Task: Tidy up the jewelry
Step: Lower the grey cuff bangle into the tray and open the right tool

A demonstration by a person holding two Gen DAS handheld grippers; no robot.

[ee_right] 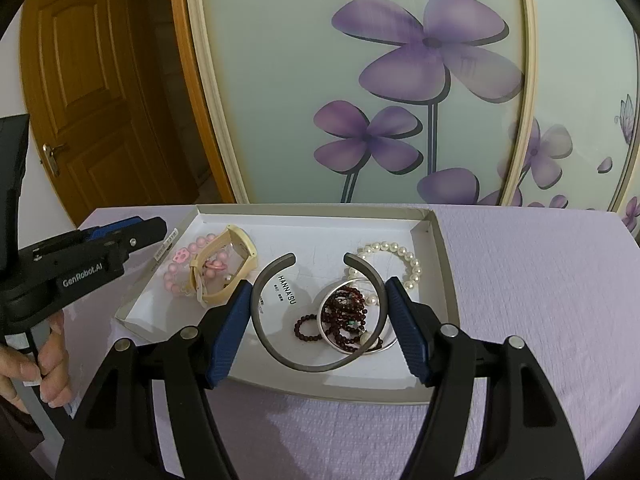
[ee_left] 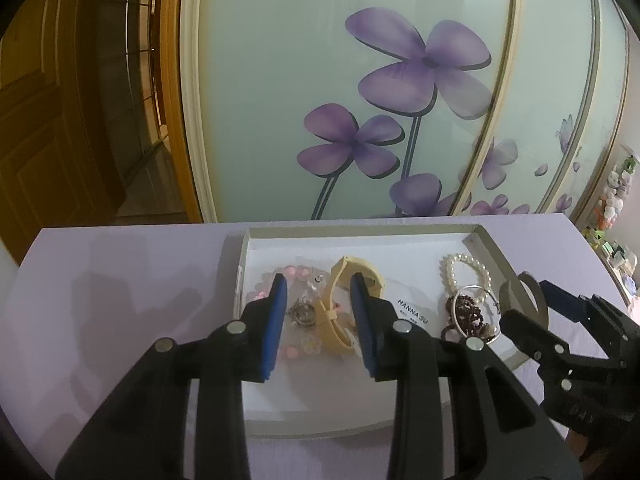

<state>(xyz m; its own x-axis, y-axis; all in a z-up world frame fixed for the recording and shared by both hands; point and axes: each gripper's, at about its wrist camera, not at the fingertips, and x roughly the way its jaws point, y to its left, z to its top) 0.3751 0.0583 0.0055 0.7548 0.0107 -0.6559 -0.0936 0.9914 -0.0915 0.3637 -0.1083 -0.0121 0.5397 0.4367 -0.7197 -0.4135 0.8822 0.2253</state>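
Clamped between the right hand-held gripper (ee_right: 318, 320) fingers, a grey cuff bangle (ee_right: 280, 354) hangs over the white tray (ee_right: 434, 236), while the left hand-held gripper (ee_left: 320, 322) spreads apart above a yellow watch (ee_left: 344, 312).

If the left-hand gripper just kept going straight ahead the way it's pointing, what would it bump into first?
Most likely the cream-yellow wristwatch, which lies between the open blue fingertips of the left gripper in the white cardboard tray. Depth is unclear; the small silver trinket beside it could come first.

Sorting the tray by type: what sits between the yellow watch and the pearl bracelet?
In the right wrist view, the grey open cuff, held between the right gripper's fingers, and printed white tray floor.
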